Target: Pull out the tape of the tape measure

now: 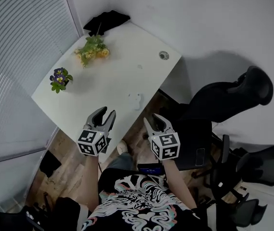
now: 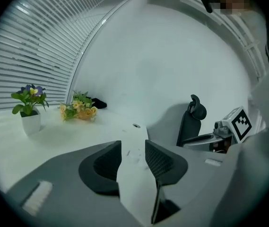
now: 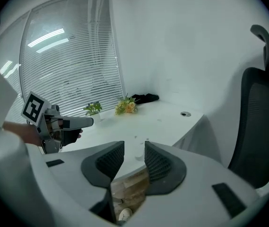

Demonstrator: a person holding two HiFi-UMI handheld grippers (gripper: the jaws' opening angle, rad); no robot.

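A small white tape measure (image 1: 136, 100) lies on the white table (image 1: 103, 76), close to its near right edge. Both grippers hang in the air short of that edge, above the person's lap. My left gripper (image 1: 105, 114) is open and holds nothing; its jaws (image 2: 133, 145) point across the tabletop. My right gripper (image 1: 155, 121) is also open and empty, a little to the right of the tape measure and nearer to me. In the right gripper view its jaws (image 3: 134, 148) frame the table edge and the wooden floor below.
A potted purple flower (image 1: 59, 78) stands at the table's left edge, a yellow bouquet (image 1: 93, 49) and a black cloth (image 1: 105, 20) at the far end. A cable hole (image 1: 163, 55) sits at the far right. Black office chairs (image 1: 233, 97) stand to the right, window blinds (image 1: 16, 42) to the left.
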